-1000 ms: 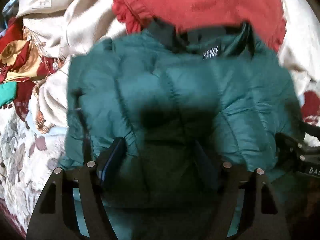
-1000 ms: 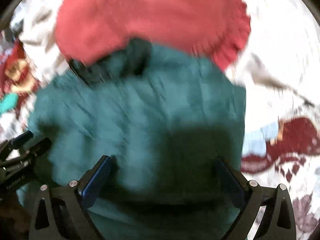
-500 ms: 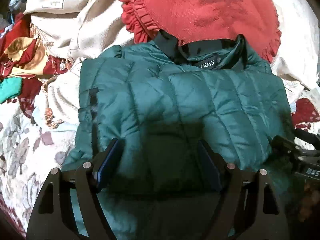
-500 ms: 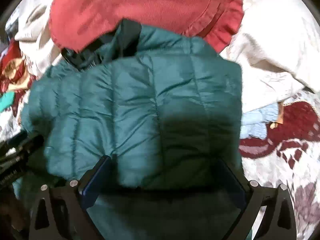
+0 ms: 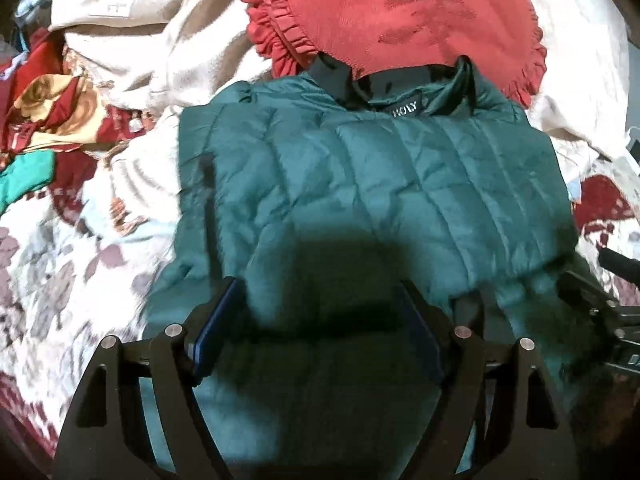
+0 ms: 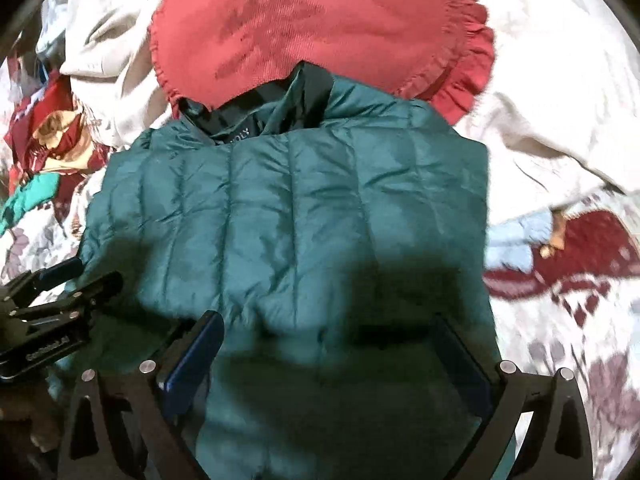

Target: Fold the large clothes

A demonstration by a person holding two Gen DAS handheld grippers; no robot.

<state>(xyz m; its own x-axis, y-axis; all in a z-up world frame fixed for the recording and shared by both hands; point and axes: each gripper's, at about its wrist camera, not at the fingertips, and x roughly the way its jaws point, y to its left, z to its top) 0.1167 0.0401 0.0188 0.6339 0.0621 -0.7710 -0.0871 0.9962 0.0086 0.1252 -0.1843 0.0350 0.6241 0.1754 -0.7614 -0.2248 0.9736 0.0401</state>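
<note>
Moved: both grippers have drawn back from the jacket, so we see more of it than a second ago.
Jacket: green quilted jacket lies folded on the bed, collar against the red frilled cushion; its near hem is cut off below.
Left gripper: jaws apart, just widened, nothing pinched.
Right gripper: jaws apart above the jacket.
Hard to read: collar label; cream cloth beyond.

Home bedrm: floral bedspread, ruffled cushion.
</note>
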